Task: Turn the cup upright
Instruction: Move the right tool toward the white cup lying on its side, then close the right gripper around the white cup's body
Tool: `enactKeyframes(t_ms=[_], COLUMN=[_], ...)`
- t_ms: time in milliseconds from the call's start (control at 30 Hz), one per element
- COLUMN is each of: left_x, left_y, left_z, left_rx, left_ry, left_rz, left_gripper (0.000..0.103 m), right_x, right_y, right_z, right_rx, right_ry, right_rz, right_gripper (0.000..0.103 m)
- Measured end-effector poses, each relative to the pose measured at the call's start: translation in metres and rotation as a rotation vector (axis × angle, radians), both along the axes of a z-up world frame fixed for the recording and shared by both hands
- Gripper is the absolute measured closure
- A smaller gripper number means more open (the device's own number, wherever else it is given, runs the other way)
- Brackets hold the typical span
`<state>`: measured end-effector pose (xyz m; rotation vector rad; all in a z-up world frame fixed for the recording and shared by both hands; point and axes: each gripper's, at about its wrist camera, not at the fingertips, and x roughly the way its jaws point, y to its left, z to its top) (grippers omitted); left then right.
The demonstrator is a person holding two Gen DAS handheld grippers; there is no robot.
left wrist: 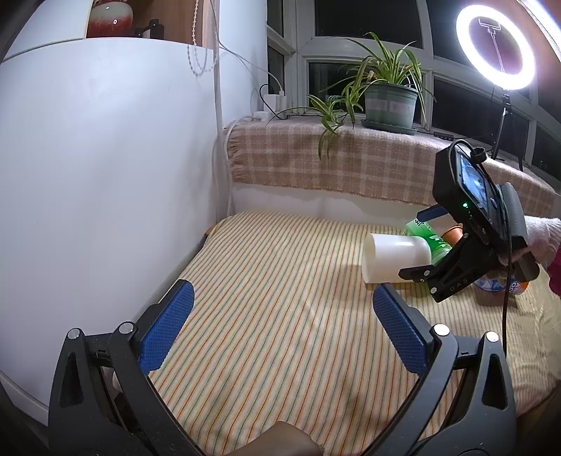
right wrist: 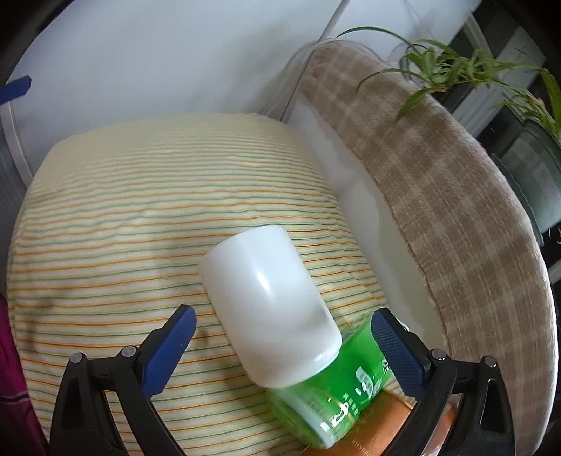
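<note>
The white cup (right wrist: 270, 308) lies on its side on the striped cloth (left wrist: 266, 298). Both the left gripper (left wrist: 283, 317) and right gripper (right wrist: 283, 342) are spread wide, holding nothing.

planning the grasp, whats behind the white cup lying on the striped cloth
A green bottle lies right behind the white cup, against its closed end, with an orange container beyond. The cup hides the bottle's near end; contact can't be confirmed.

White wall (left wrist: 105, 158), dark windows (left wrist: 368, 17) (night), ring light (left wrist: 496, 44), plaid ledge (left wrist: 350, 158)
</note>
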<state>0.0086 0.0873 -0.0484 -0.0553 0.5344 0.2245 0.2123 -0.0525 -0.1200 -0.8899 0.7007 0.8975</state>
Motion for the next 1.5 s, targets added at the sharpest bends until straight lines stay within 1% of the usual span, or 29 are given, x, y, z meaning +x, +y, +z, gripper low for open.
enactKeyframes(t_ms=[267, 433, 533, 700, 800, 1200, 1333, 1500], left_x=[0.002, 0.003, 0.003, 0.002, 0.002, 0.003, 0.000, -0.003], left_y=[0.005, 0.007, 0.009, 0.012, 0.013, 0.017, 0.019, 0.020], left_z=[-0.003, -0.005, -0.006, -0.006, -0.007, -0.007, -0.006, -0.005], left_rx=[-0.005, -0.006, -0.008, -0.011, -0.012, -0.014, -0.015, -0.018], left_ry=[0.008, 0.015, 0.015, 0.015, 0.016, 0.016, 0.012, 0.007], left_rz=[0.012, 0.015, 0.020, 0.028, 0.031, 0.034, 0.034, 0.033], left_gripper=[0.000, 0.000, 0.000, 0.000, 0.000, 0.000, 0.000, 0.000], right_x=[0.010, 0.014, 0.015, 0.018, 0.019, 0.017, 0.012, -0.002], right_y=[0.011, 0.019, 0.023, 0.027, 0.030, 0.034, 0.030, 0.021], right_z=[-0.015, -0.025, -0.030, -0.039, -0.042, -0.042, -0.036, -0.015], right_rx=[-0.085, -0.134, -0.156, -0.192, -0.204, -0.202, -0.173, -0.100], right_ry=[-0.014, -0.022, -0.018, -0.012, -0.009, -0.004, 0.012, 0.014], right_rz=[0.036, 0.062, 0.078, 0.095, 0.098, 0.100, 0.089, 0.067], right_gripper=[0.004, 0.006, 0.009, 0.019, 0.020, 0.023, 0.024, 0.024])
